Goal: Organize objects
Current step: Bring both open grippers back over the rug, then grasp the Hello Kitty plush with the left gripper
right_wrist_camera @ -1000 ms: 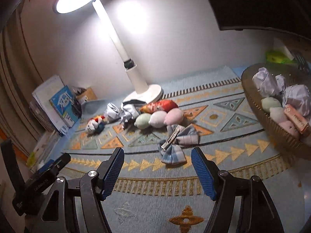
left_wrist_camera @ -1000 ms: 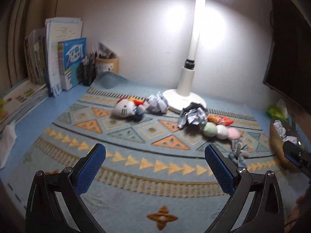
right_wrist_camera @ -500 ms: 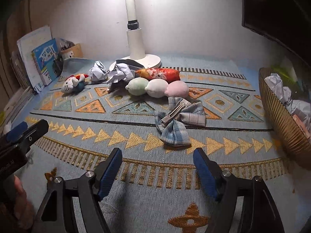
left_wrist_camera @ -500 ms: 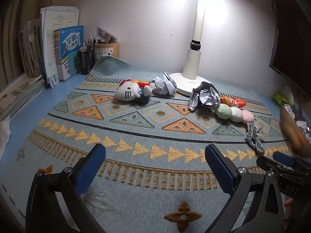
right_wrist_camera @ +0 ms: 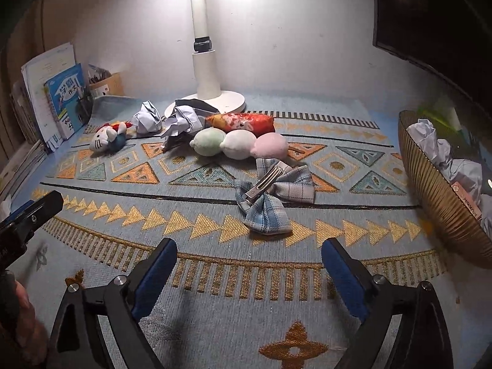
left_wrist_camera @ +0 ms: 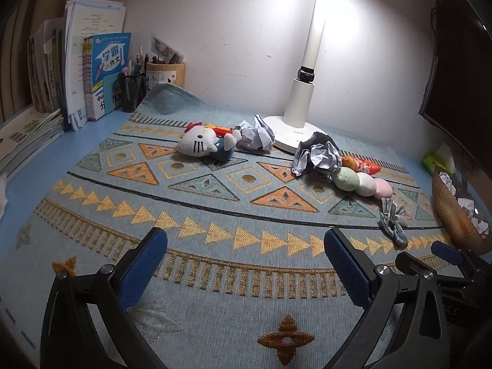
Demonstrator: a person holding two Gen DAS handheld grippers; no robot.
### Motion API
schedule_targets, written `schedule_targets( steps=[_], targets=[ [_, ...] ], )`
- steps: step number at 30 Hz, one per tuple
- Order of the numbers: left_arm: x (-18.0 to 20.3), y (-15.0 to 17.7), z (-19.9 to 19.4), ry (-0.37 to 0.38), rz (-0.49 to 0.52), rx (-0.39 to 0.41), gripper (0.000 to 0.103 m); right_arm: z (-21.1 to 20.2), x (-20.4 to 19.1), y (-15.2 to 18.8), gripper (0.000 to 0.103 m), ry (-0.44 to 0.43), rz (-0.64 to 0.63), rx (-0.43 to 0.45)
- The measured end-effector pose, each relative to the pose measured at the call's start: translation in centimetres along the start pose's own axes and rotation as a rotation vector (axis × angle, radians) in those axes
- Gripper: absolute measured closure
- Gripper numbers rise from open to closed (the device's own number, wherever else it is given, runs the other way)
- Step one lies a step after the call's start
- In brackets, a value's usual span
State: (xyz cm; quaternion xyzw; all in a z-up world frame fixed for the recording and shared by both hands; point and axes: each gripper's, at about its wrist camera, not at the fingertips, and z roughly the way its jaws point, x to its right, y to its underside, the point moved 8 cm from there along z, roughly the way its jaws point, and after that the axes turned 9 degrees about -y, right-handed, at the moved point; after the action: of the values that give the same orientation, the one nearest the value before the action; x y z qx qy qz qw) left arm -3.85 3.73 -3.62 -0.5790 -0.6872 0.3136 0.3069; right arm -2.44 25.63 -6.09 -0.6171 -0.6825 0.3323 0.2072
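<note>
Plaid bow clip (right_wrist_camera: 274,196) lies just beyond right hand-held gripper (right_wrist_camera: 249,272).

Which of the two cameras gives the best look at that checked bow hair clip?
The right wrist view: the checked bow lies near and central, its metal clip plain. In the left wrist view it is small, off to the right near the basket.

Both wrist views look steeply down over the patterned mat (left_wrist_camera: 215,276), sharing the lamp base (right_wrist_camera: 206,101) and plaid bow (right_wrist_camera: 270,193).
</note>
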Motion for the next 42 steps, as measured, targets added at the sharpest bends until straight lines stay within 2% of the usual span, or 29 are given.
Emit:
schedule_targets(
  steps=[7,10,12,14,17,19,22,27,32,33,34,35,38,40,42],
  targets=[
    [-1.1,0.0,0.4,0.012,-0.06,-0.021,0.001,-0.3,0.1,-0.1,0.008,0.025,-0.01,0.015],
    [-1.7,0.1,0.7,0.029,-0.096,-0.046,0.001,-0.5,-0.1,-0.2,0.001,0.022,-0.021,0.025],
    [-2.7,0.2,1.0,0.043,-0.16,-0.074,0.001,-0.6,-0.2,-0.3,0.0,0.019,-0.026,0.032],
    [-3.7,-0.3,1.1,0.027,-0.198,-0.06,0.001,-0.4,-0.2,-0.2,0.0,0.016,-0.026,0.024],
    [-3.5,-2.2,2.1,-0.043,-0.106,-0.078,0.001,-0.4,-0.2,-0.2,0.0,0.01,-0.025,0.021],
    [-3.5,-4.2,3.3,-0.061,-0.086,-0.1,0.001,-0.5,-0.2,-0.2,0.0,0.01,-0.024,0.025],
    [-3.3,-6.3,6.8,-0.019,-0.129,-0.198,0.001,-0.4,-0.2,-0.2,0.0,0.005,-0.018,0.02],
    [-3.5,-8.4,13.3,-0.104,-0.168,-0.25,0.003,-0.4,0.1,-0.3,0.0,-0.006,-0.002,0.025],
    [-2.9,-9.6,15.7,-0.157,-0.116,-0.196,0.003,-0.3,0.2,-0.4,0.0,-0.012,0.005,0.022],
    [-2.9,-9.7,16.0,-0.161,-0.107,-0.19,0.005,-0.3,0.2,-0.3,0.0,-0.013,0.006,0.022],
    [-3.0,-9.7,16.2,-0.159,-0.099,-0.19,0.015,-0.3,0.2,-0.3,0.0,-0.013,0.007,0.021],
    [-3.1,-9.6,16.5,-0.152,-0.086,-0.198,0.022,-0.3,0.2,-0.3,0.0,-0.013,0.009,0.021],
    [-3.5,-9.5,15.8,-0.093,-0.028,-0.188,0.029,-0.3,0.3,-0.3,0.0,-0.012,0.009,0.024],
    [-3.7,-9.2,14.8,-0.067,0.034,-0.184,0.041,-0.3,0.3,-0.3,0.0,-0.012,0.008,0.024],
    [-4.2,-8.8,13.7,-0.055,0.096,-0.175,0.041,-0.3,0.3,-0.3,0.0,-0.01,0.007,0.026]
  ],
)
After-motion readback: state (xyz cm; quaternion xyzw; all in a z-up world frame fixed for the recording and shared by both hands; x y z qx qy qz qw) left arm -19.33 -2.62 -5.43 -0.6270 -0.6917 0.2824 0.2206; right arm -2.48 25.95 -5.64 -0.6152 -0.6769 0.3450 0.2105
